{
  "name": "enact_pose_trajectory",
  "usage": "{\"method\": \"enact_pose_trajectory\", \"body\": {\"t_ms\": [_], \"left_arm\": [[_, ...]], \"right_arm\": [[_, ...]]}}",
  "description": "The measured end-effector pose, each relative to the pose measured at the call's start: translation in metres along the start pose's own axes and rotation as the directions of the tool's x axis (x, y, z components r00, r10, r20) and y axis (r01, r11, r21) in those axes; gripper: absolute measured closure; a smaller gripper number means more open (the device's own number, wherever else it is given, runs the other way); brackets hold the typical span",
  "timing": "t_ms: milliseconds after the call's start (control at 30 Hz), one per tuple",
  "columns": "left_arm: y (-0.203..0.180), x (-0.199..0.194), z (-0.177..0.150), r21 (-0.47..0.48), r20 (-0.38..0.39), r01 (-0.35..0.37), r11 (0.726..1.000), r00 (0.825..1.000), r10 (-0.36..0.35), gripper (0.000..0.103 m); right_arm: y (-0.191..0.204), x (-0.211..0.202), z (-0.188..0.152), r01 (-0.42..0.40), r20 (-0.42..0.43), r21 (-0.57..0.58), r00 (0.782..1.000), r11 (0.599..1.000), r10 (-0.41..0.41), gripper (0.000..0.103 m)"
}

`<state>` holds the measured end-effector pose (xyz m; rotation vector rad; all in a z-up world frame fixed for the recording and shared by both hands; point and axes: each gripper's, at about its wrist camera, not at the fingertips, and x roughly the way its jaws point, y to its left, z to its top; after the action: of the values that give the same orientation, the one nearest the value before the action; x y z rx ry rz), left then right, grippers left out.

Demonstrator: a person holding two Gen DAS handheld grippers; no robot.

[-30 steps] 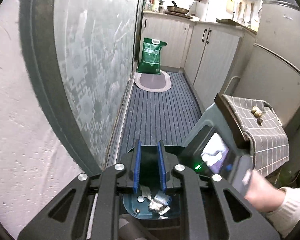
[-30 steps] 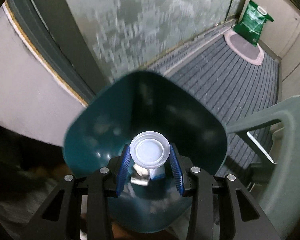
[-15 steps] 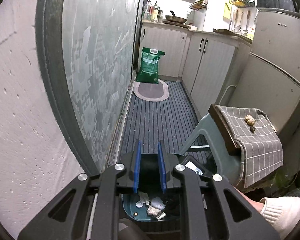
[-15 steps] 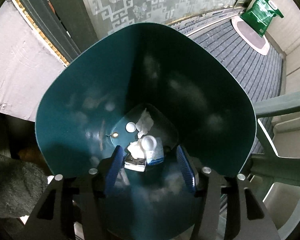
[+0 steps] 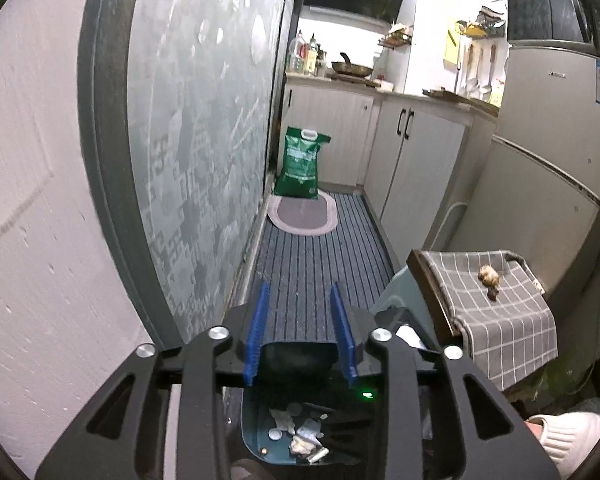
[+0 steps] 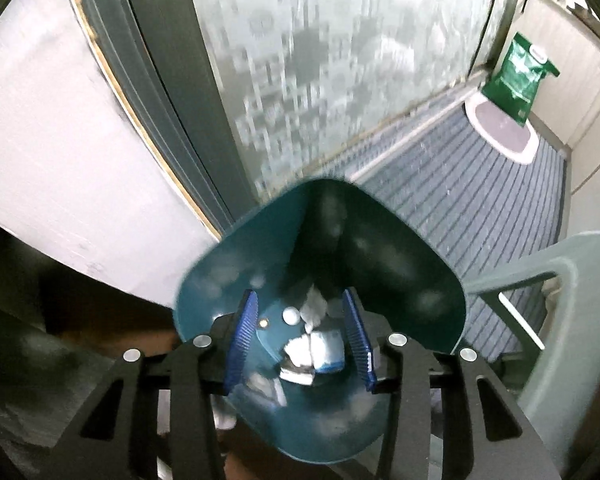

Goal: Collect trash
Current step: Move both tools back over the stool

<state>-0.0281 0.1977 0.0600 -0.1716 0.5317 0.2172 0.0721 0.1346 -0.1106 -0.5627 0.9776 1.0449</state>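
A dark teal bin (image 6: 400,264) stands on the floor, holding a white cup, crumpled tissue and a blue-white packet (image 6: 328,354). The right gripper (image 6: 300,344) hangs above the bin's mouth. Its jaws are closing with nothing between them, and the trash shows far below. In the left wrist view the left gripper (image 5: 300,332) straddles the bin's rim (image 5: 298,356). Those jaws are opening and their pads stand off the rim. The trash (image 5: 300,436) shows under its crossbar. A pale sleeve (image 5: 564,436) is at the lower right.
A frosted glass door (image 5: 196,140) runs along the left. A grey plastic chair with a checked cloth (image 5: 500,312) stands close on the right. Beyond lie a striped floor runner (image 5: 320,272), an oval mat (image 5: 302,220), a green bag (image 5: 302,164), cabinets and a fridge (image 5: 548,152).
The right gripper let go of the white cup, which now lies in the bin, then rose. The left gripper's jaws widened around the rim and it lifted a little.
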Motion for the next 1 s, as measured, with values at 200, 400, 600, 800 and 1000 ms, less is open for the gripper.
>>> {"method": "enact_pose_trajectory", "body": {"t_ms": [200,400,600,800,1000], "left_arm": [[-0.009,-0.011,0.011,-0.015,0.048,0.019,1.0,0.999,-0.018,0.067],[-0.031,-0.008,0.018,-0.011,0.061,0.048,0.999,0.997,-0.047,0.066],[-0.063,0.009,0.017,0.025,0.034,0.08,0.996,0.996,-0.081,0.063],[-0.091,0.037,0.008,0.06,-0.023,0.107,0.992,0.994,-0.106,0.062],[-0.111,0.058,0.005,0.06,-0.053,0.138,0.989,0.989,-0.135,0.062]], "right_arm": [[-0.007,-0.044,0.008,-0.001,0.105,0.007,0.994,1.0,0.0,0.063],[-0.032,-0.08,0.005,0.015,0.187,0.051,0.982,0.999,-0.025,0.066],[-0.066,-0.112,-0.002,0.054,0.244,0.113,0.967,0.992,-0.08,0.066],[-0.107,-0.142,-0.017,0.089,0.277,0.189,0.951,0.978,-0.14,0.066],[-0.142,-0.164,-0.031,0.135,0.262,0.23,0.945,0.964,-0.195,0.066]]}}
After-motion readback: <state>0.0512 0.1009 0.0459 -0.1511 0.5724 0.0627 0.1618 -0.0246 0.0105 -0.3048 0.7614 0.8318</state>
